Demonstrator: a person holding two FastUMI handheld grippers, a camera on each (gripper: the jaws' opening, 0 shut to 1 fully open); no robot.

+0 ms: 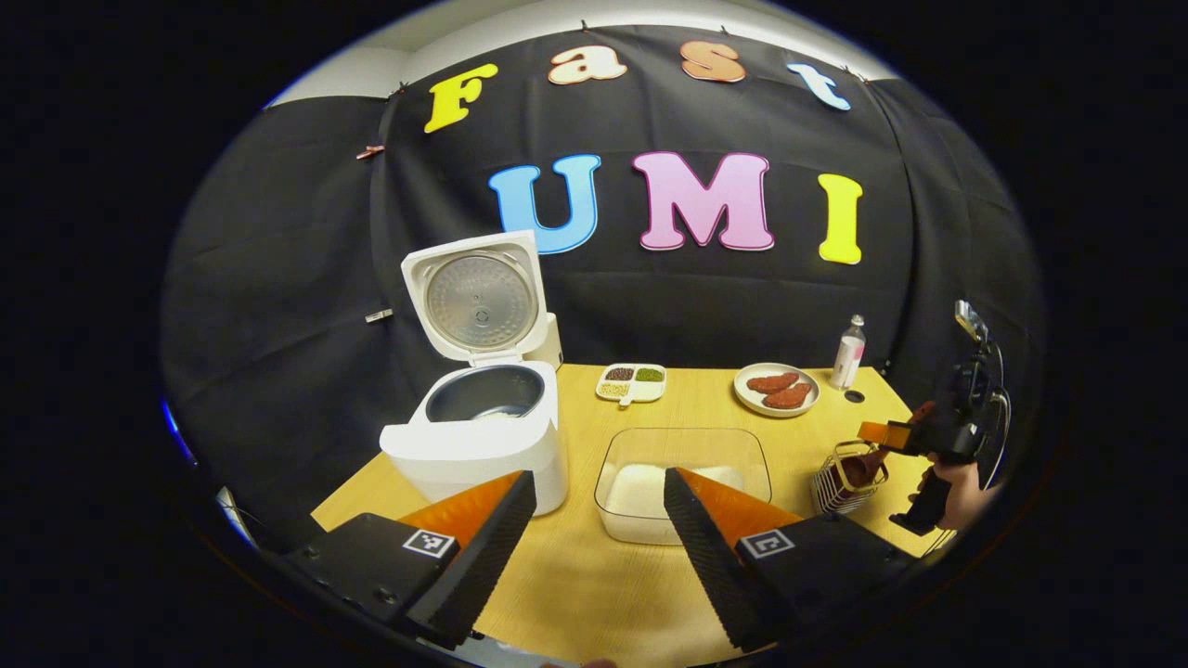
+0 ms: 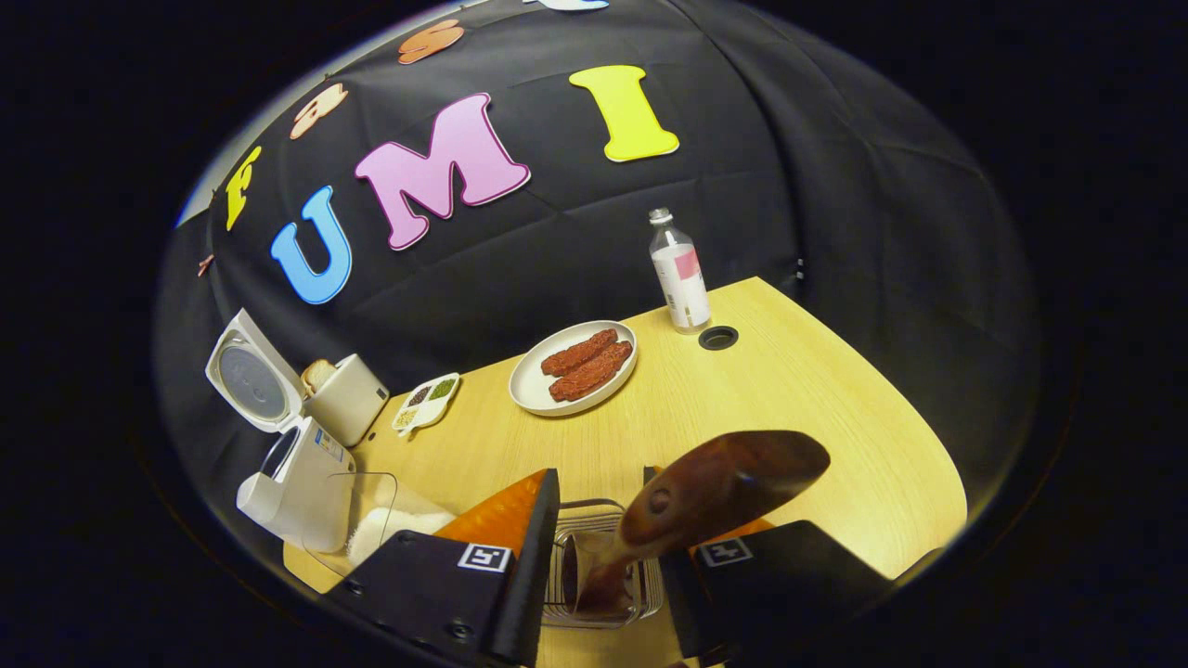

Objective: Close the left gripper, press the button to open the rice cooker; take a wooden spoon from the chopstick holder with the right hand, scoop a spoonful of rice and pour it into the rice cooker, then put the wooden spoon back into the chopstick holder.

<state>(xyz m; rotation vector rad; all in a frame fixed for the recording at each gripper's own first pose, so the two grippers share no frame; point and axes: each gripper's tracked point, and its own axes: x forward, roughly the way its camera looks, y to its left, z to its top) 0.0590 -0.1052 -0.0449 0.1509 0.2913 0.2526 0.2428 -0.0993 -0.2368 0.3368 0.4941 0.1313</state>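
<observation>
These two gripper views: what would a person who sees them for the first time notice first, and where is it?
The white rice cooker at the table's left stands out first, its lid raised upright and the pot open. In the right gripper view, the dark wooden spoon rises large from the wire chopstick holder, between the open fingers of the right gripper. The clear container of rice sits mid-table, beside the cooker.

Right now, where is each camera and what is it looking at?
Left gripper view: rides the left tongs, low over the table, facing the open cooker and rice tub; its two fingers show.
Right gripper view: rides the right tongs above the holder, spoon between its fingers.
Shared: cooker, plate, bottle.
</observation>
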